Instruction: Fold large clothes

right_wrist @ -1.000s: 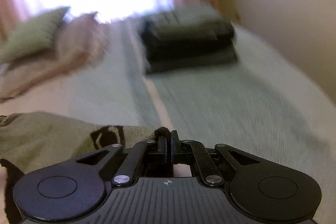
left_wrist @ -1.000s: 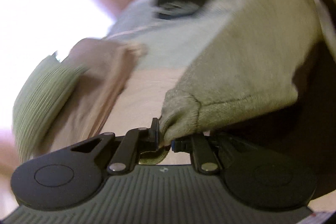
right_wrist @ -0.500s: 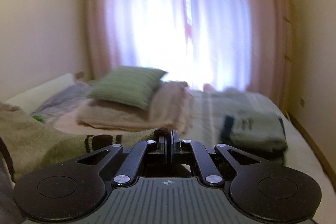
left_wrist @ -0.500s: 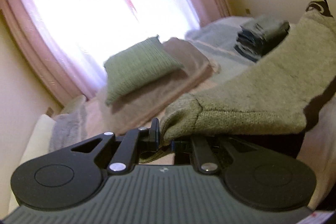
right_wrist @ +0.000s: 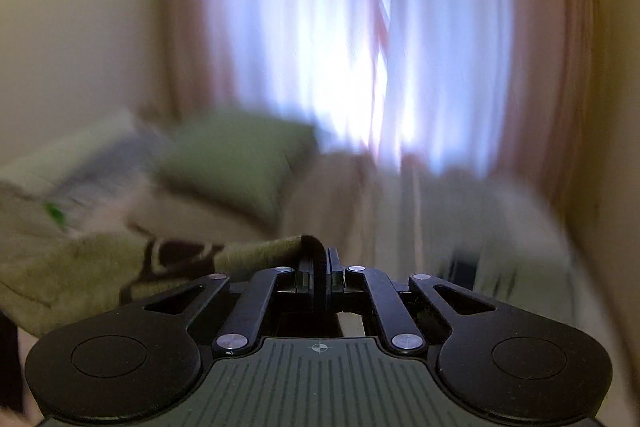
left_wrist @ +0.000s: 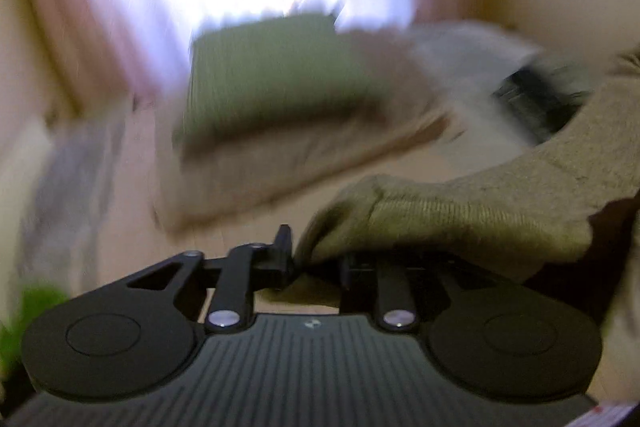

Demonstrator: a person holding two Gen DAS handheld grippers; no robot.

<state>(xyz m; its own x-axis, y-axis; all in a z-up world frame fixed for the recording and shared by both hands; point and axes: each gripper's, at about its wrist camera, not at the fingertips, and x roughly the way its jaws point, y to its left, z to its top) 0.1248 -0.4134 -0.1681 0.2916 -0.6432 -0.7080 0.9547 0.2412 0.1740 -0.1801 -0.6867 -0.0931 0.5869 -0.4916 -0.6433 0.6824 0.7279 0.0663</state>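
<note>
An olive-green knit sweater (left_wrist: 500, 211) with a ribbed hem hangs in the air over the bed. My left gripper (left_wrist: 316, 259) has the hem's corner bunched between its jaws, which are opening; the cloth still fills the gap and drapes over the right finger. In the right wrist view the same sweater (right_wrist: 80, 267), with a dark pattern, stretches off to the left. My right gripper (right_wrist: 322, 267) pinches its dark edge between nearly closed jaws that are starting to open. Both views are blurred by motion.
A green pillow (left_wrist: 272, 83) lies on a folded beige blanket (left_wrist: 280, 167) at the head of the bed. A dark folded stack (left_wrist: 532, 95) sits on the pale bedspread (right_wrist: 500, 227). Bright curtains (right_wrist: 360, 27) fill the far wall.
Both grippers swung up from the bed with the sweater, then the views tipped back down a little. The left jaws have spread wider around the hem; a small gap has opened at the right jaws.
</note>
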